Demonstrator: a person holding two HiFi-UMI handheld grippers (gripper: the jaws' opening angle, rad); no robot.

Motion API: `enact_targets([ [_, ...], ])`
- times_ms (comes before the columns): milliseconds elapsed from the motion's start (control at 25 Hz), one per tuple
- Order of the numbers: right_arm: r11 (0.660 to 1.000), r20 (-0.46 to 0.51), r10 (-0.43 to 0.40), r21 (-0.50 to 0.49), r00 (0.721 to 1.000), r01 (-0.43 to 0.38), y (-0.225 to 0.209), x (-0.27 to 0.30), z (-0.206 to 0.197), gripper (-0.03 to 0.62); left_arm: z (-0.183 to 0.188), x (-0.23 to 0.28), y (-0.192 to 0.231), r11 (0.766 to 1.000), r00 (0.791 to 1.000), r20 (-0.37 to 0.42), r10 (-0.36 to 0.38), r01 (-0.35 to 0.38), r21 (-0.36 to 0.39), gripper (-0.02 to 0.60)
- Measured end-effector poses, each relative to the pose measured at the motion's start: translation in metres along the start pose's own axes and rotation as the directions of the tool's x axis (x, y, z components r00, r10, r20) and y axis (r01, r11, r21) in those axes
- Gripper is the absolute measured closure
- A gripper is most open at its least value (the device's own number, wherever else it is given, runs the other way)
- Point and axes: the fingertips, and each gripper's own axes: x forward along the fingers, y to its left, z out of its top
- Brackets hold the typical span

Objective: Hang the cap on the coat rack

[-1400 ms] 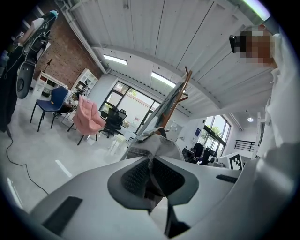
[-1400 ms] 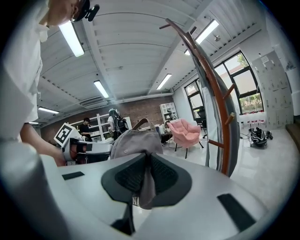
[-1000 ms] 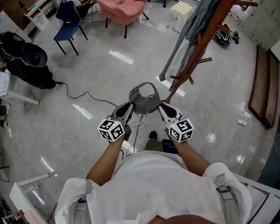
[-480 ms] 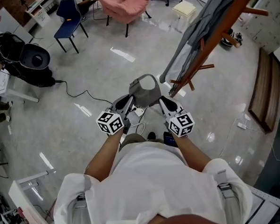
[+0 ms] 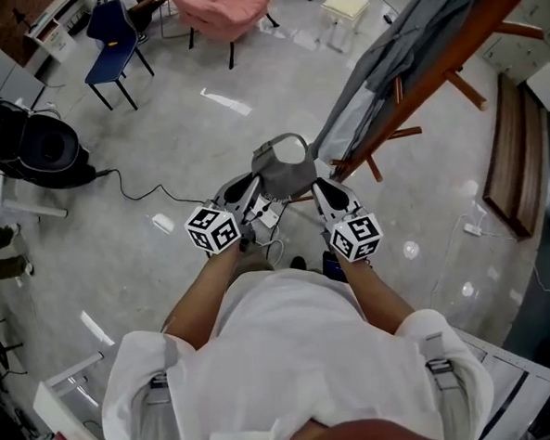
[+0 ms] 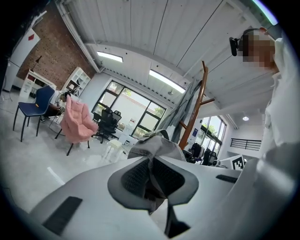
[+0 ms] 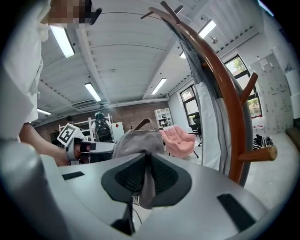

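Note:
A grey cap (image 5: 284, 170) hangs between both grippers in the head view, held out in front of the person. My left gripper (image 5: 251, 193) is shut on the cap's left edge, with grey fabric (image 6: 157, 149) pinched between its pads. My right gripper (image 5: 322, 192) is shut on the cap's right edge (image 7: 139, 143). The wooden coat rack (image 5: 433, 74) slants up to the right of the cap, a grey garment (image 5: 378, 73) draped on it. Its pole (image 7: 220, 89) and a bare peg (image 7: 257, 153) stand close on the right in the right gripper view.
A pink armchair (image 5: 213, 2), a blue chair (image 5: 111, 38) and a small stool (image 5: 346, 7) stand at the far side of the floor. A black bag (image 5: 31, 150) sits at left. Cables (image 5: 143, 190) trail across the floor. A wooden bench (image 5: 513, 153) lies at right.
Both grippers have carried the cap up and slightly toward the coat rack; the rack now looms closer and the cap sits just beside the garment's lower end.

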Motion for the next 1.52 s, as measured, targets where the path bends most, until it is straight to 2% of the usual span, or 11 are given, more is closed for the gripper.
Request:
enact_targets([
  [320,0.981,0.027,-0.189,0.040,0.982,0.188,-0.033,0.052,0.003,0.548,0.017,0.063,0.057,0.988,0.985,-0.084,-0.152,0.150,-0.025,0.532],
  [640,0.933,0.050,-0.353,0.099,0.934,0.347,-0.034,0.077,0.000,0.548,0.029,0.097,0.093,0.951,0.934,-0.183,-0.306,0.307,-0.026,0.532],
  [840,0.879,0.045,-0.468,0.127,0.883,0.459,-0.035,0.067,-0.016,0.548,0.014,0.124,0.093,0.912,0.881,-0.243,-0.407,0.405,-0.059,0.534],
  [1080,0.780,0.044,-0.616,0.179,0.787,0.600,-0.034,0.035,-0.032,0.548,-0.011,0.141,0.070,0.843,0.785,-0.319,-0.531,0.529,-0.102,0.534],
  [1240,0.725,0.036,-0.677,0.200,0.735,0.659,-0.034,0.018,-0.046,0.548,-0.031,0.148,0.059,0.807,0.734,-0.353,-0.581,0.575,-0.133,0.534],
  [1400,0.676,0.017,-0.722,0.226,0.691,0.701,-0.035,0.004,-0.061,0.548,-0.050,0.153,0.050,0.781,0.691,-0.385,-0.612,0.603,-0.160,0.534],
  [1520,0.644,0.001,-0.748,0.241,0.663,0.726,-0.041,0.006,-0.072,0.548,-0.058,0.161,0.053,0.771,0.672,-0.399,-0.624,0.612,-0.174,0.534],
])
